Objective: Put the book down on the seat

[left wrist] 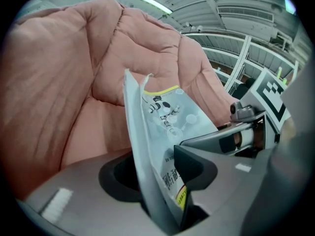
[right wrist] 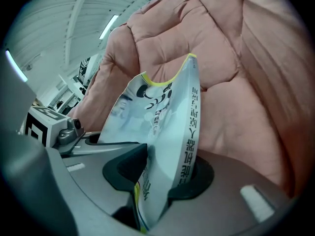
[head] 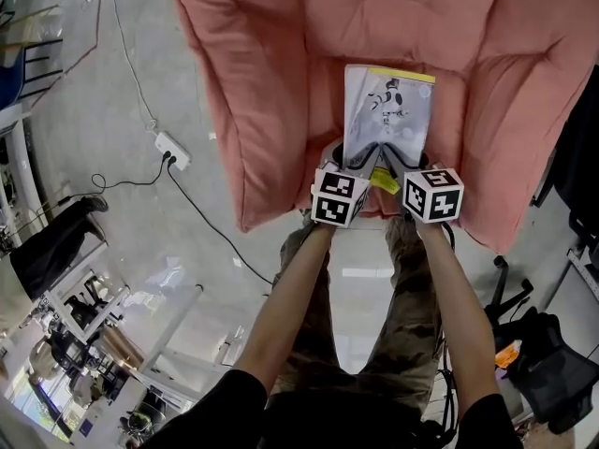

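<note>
Pink cushioned seat (head: 271,82) behind. Left claw (left wrist: 162,181) and right claw (right wrist: 157,176) pinch the book (head: 388,110) by its near edge; it looks thin, light, bendy

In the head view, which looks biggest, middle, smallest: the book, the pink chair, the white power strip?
Biggest: chair.
Then: book.
Smallest: power strip; it lies farther off on the floor, which shrinks it.

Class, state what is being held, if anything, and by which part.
The book, held by the left gripper and the right gripper at the corners of its near edge.
</note>
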Tool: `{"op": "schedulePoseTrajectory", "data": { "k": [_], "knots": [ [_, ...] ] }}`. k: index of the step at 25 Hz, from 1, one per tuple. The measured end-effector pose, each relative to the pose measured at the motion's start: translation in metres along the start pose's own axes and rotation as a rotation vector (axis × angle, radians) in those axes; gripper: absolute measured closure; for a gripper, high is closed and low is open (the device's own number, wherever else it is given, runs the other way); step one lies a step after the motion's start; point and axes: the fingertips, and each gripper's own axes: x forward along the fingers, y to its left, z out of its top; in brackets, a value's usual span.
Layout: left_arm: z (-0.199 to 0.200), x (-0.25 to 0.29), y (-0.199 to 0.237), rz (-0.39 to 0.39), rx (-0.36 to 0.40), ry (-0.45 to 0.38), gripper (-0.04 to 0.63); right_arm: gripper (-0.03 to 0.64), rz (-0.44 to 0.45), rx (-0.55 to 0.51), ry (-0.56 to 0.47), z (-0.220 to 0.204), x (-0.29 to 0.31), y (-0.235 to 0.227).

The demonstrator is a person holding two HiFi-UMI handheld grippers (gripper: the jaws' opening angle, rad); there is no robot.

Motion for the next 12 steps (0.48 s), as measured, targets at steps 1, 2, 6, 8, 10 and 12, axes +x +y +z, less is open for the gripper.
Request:
{"op": "schedulePoseTrajectory", "data": {
  "k": [1, 2, 6, 8, 10, 12],
  "knots": [
    [0.000, 0.002, 0.004, 0.000, -0.002, 0.004, 0.393, 0.454, -0.001, 0.003, 0.000, 0.002, 0.004, 0.000],
    [0.001, 0.004, 0.007, 0.000, -0.004, 0.006, 0.394, 0.454, -0.002, 0.004, -0.002, 0.004, 0.008, -0.001],
    [0.001, 0.011, 0.012, 0.005, -0.012, 0.006, 0.394, 0.453, -0.008, -0.004, 0.008, 0.005, 0.015, -0.007],
    [-0.004, 0.014, 0.013, 0.008, -0.020, 0.012, 0.393, 0.449, -0.003, -0.006, 0.020, 0.003, 0.017, -0.009],
    [-0.003, 0.017, 0.014, 0.013, -0.014, 0.022, 0.391, 0.445, 0.001, -0.003, 0.025, 0.002, 0.020, -0.012],
    [-0.008, 0.022, 0.016, 0.011, -0.013, 0.038, 0.388, 0.439, -0.004, 0.005, 0.033, -0.002, 0.024, -0.016]
  ]
}}
